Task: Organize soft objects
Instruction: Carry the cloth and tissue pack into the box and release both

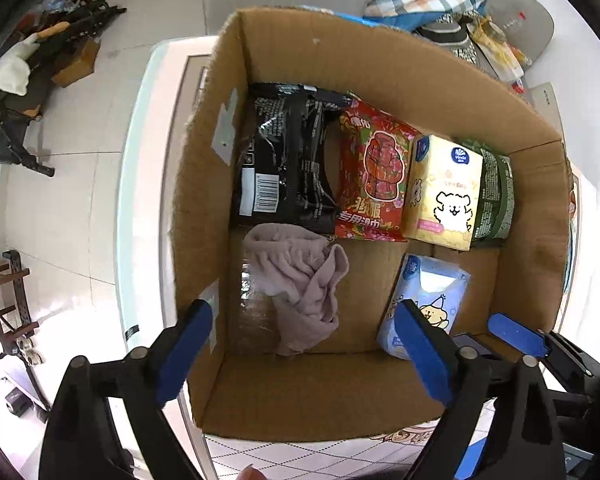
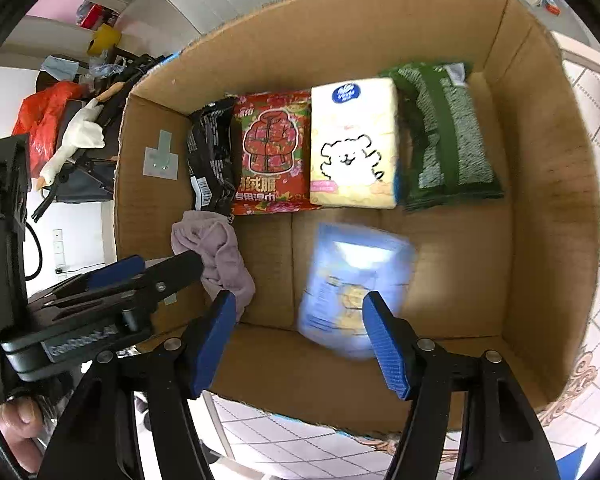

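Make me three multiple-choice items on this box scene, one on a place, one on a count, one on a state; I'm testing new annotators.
1. Where does the yellow tissue pack lie in the cardboard box?
A. Between the red packet and the green packet
B. On top of the crumpled cloth
C. Outside the box

2. How many packs form the row along the far side?
A. Two
B. Four
C. Six

3. How does the right claw stand?
A. Shut on the cloth
B. Shut on the red packet
C. Open, gripping nothing

Key: 1 A, since the red packet and green packet flank it. 2 B: black packet, red, yellow, green. 3 C, because its blue fingers stand apart above the blurred blue tissue pack.
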`<state>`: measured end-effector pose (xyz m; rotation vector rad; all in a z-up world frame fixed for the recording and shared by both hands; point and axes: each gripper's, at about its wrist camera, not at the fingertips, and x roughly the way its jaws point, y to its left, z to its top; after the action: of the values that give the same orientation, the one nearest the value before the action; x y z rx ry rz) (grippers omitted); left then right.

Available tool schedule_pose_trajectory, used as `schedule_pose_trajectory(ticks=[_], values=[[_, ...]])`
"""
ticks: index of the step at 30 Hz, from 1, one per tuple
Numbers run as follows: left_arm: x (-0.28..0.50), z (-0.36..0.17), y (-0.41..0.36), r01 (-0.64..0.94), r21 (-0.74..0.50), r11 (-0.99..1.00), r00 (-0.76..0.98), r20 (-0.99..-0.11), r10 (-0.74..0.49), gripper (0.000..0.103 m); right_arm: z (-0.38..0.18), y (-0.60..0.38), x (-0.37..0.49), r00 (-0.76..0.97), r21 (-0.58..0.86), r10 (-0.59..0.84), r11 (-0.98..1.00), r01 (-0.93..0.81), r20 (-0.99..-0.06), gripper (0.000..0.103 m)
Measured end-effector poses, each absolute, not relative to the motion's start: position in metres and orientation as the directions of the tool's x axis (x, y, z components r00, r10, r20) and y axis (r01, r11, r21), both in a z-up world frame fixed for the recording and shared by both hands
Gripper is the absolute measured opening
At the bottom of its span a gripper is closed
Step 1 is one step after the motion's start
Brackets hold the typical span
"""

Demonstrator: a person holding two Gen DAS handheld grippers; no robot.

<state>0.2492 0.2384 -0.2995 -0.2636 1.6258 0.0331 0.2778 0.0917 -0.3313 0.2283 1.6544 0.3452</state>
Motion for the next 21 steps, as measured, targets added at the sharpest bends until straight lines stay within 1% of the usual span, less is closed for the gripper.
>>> schedule_pose_trajectory(ticks=[2,3,4,6,7,10,15,19,21], values=[[0.243,-0.292,0.242,-0.183,-0.121,0.976,-0.024,-0.991,-0.128,0.096,-0.326,0.089,0.275,-0.098,0.332,0.325,0.94,-0.072,-0.941,0.073],[0.242,-0.289,0.243,-0.183,-0.117,0.976,-0.014,-0.992,-0.122,0.097,-0.323,0.087,0.273,-0.092,0.319,0.311,0.944,-0.082,-0.946,0.076],[0.239,-0.285,0.242,-0.186,-0.123,0.975,-0.004,-0.992,-0.126,0.099,-0.32,0.087,0.271,-0.084,0.301,0.294,0.949,-0.096,-0.952,0.078],[0.232,-0.277,0.241,-0.187,-0.114,0.976,0.025,-0.993,-0.112,0.1,-0.315,0.083,0.266,-0.068,0.259,0.253,0.959,-0.117,-0.965,0.093],[0.23,-0.273,0.24,-0.183,-0.106,0.977,0.044,-0.994,-0.099,0.1,-0.312,0.08,0.263,-0.06,0.239,0.233,0.963,-0.127,-0.971,0.096],[0.222,-0.262,0.233,-0.171,-0.069,0.983,0.089,-0.995,-0.055,0.1,-0.304,0.075,0.251,-0.029,0.16,0.157,0.974,-0.163,-0.987,0.097],[0.201,-0.24,0.224,-0.177,-0.054,0.983,0.159,-0.987,-0.025,0.101,-0.288,0.065,0.231,0.009,0.12,0.123,0.978,-0.171,-0.992,0.102],[0.187,-0.22,0.215,-0.169,-0.026,0.985,0.215,-0.976,0.011,0.101,-0.267,0.056,0.214,0.067,0.076,0.089,0.981,-0.18,-0.994,0.102],[0.18,-0.209,0.213,-0.176,-0.038,0.984,0.242,-0.97,0.006,0.101,-0.256,0.051,0.206,0.089,0.073,0.089,0.982,-0.176,-0.992,0.102]])
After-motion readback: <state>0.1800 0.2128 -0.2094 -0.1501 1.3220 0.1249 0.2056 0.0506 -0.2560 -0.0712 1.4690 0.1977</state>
